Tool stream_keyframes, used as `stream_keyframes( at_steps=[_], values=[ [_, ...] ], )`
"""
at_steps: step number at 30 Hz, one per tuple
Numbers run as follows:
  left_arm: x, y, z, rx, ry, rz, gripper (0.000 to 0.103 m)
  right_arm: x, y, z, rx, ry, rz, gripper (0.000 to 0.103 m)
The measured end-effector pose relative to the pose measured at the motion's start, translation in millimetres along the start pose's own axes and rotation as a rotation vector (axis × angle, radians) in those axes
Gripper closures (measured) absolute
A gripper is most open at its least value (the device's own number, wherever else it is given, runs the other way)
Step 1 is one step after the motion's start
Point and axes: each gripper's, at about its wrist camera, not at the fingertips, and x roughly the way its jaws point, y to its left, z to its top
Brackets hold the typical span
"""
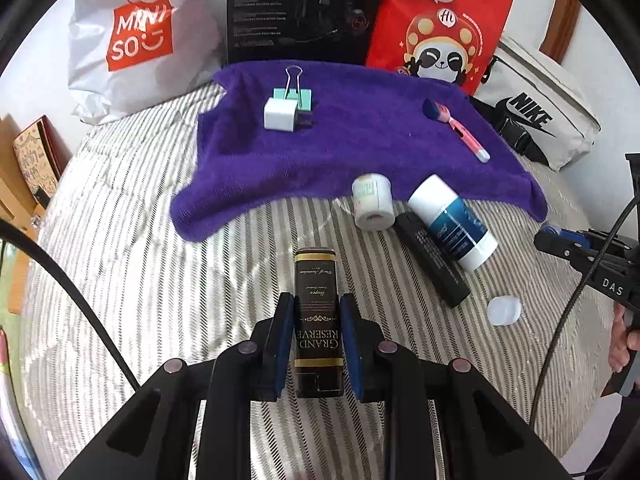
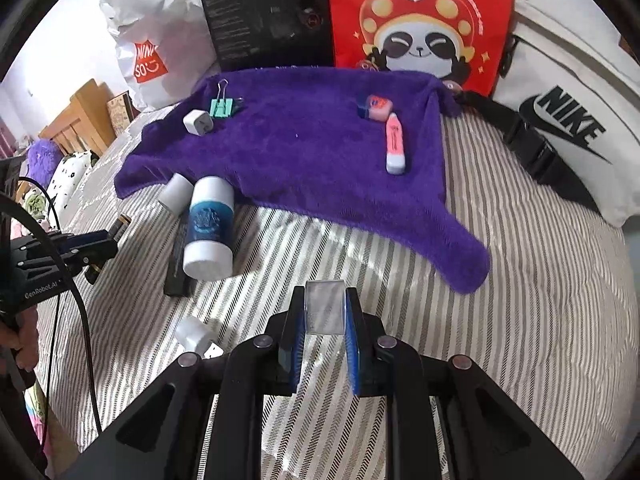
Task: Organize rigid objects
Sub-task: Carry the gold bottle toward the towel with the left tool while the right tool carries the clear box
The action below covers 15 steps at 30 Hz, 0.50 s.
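Note:
My left gripper (image 1: 316,312) is shut on a black and gold box (image 1: 317,312) marked Grand Reserve, held over the striped bed. My right gripper (image 2: 325,304) is shut on a small clear plastic case (image 2: 325,307). A purple towel (image 1: 352,148) carries a white charger plug (image 1: 279,114), a teal binder clip (image 1: 294,94) and a pink toy toothbrush (image 1: 460,126). At the towel's front edge lie a white tape roll (image 1: 373,202), a blue and white bottle (image 1: 452,222) and a long black bar (image 1: 432,258). A small white cap (image 1: 504,310) lies apart on the bed.
Behind the towel stand a white Miniso bag (image 1: 140,40), a black carton (image 1: 304,8), a red panda bag (image 1: 440,28) and a white Nike pouch (image 1: 536,112). A hand (image 1: 624,340) holds the right gripper's body at the right edge. Wooden furniture (image 2: 80,120) stands beyond the bed.

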Motion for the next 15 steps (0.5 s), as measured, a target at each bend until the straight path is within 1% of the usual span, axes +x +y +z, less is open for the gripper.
stream_keyframes(
  at_steps=[3, 5, 15],
  values=[
    [-8.1, 1.4, 6.7, 0.003, -0.014, -0.002, 0.081, -2.8, -1.0, 5.3, 0.001, -0.008, 0.002, 0.086],
    [-11.7, 2.3, 12.3, 0.002, -0.026, 0.011, 0.081, -4.8, -0.9, 8.4, -0.001, -0.014, 0.003, 0.086],
    [-15.9, 16.0, 37.3, -0.016, -0.051, -0.002, 0.081, -12.0, -7.0, 22.8, -0.005, -0.029, -0.011, 0.086]
  ],
)
